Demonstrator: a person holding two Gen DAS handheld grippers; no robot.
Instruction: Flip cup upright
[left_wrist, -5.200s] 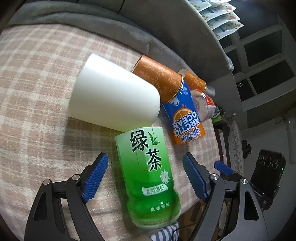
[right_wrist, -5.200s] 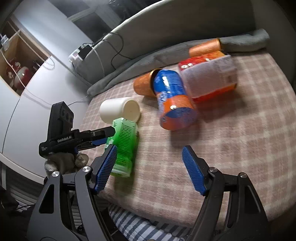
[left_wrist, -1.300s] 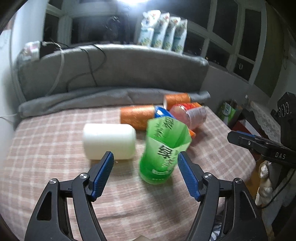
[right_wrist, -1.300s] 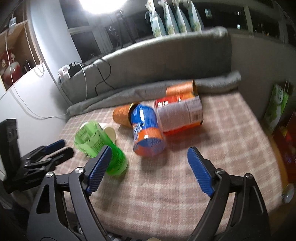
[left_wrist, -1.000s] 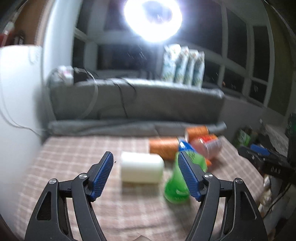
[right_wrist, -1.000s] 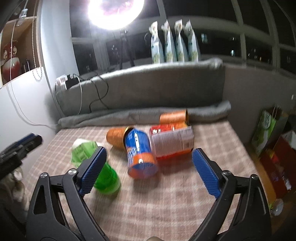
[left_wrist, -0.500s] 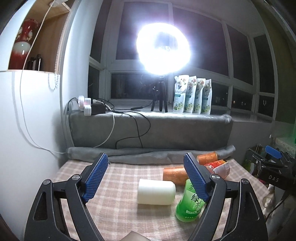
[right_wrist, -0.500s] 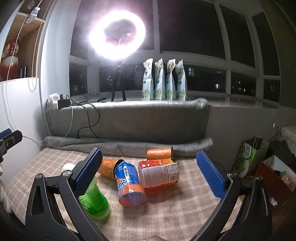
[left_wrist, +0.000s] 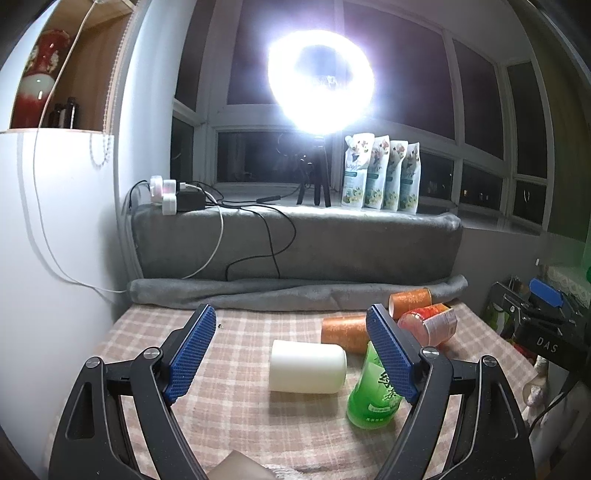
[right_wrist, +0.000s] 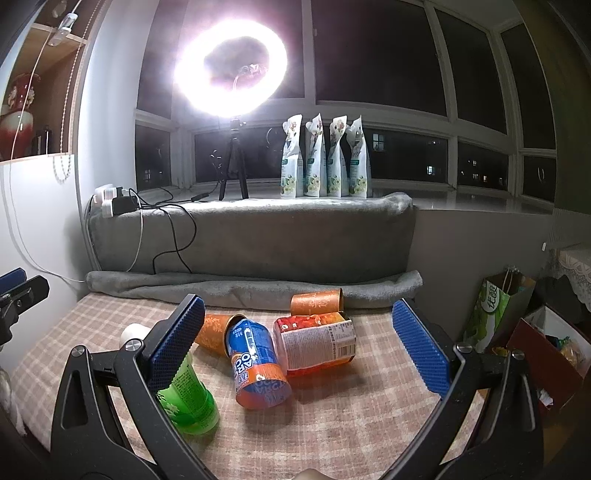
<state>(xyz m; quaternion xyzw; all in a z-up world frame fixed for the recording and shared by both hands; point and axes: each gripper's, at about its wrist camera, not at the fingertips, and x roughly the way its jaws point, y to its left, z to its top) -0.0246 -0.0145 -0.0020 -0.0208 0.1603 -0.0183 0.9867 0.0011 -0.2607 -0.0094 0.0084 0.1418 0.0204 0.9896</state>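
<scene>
A green tea cup (left_wrist: 373, 398) stands on the checked cloth, partly behind my left gripper's right finger; it also shows in the right wrist view (right_wrist: 184, 400) behind that gripper's left finger. A white cup (left_wrist: 307, 366) lies on its side beside it; only its end (right_wrist: 133, 332) shows in the right wrist view. My left gripper (left_wrist: 291, 352) is open and empty, held back above the near edge. My right gripper (right_wrist: 297, 345) is open and empty, also held back.
Orange cups (right_wrist: 212, 334) (right_wrist: 317, 302), a blue-orange cup (right_wrist: 256, 365) and a red-labelled cup (right_wrist: 317, 343) lie on their sides behind. A grey rolled blanket (right_wrist: 255, 286) and grey bolster (left_wrist: 295, 243) bound the back. A ring light (left_wrist: 320, 83) glares above. Bags (right_wrist: 495, 314) stand on the floor at right.
The green cup lay on its side between my left fingers five seconds ago; it now stands on the cloth. Both grippers have pulled back and up, away from the cups.
</scene>
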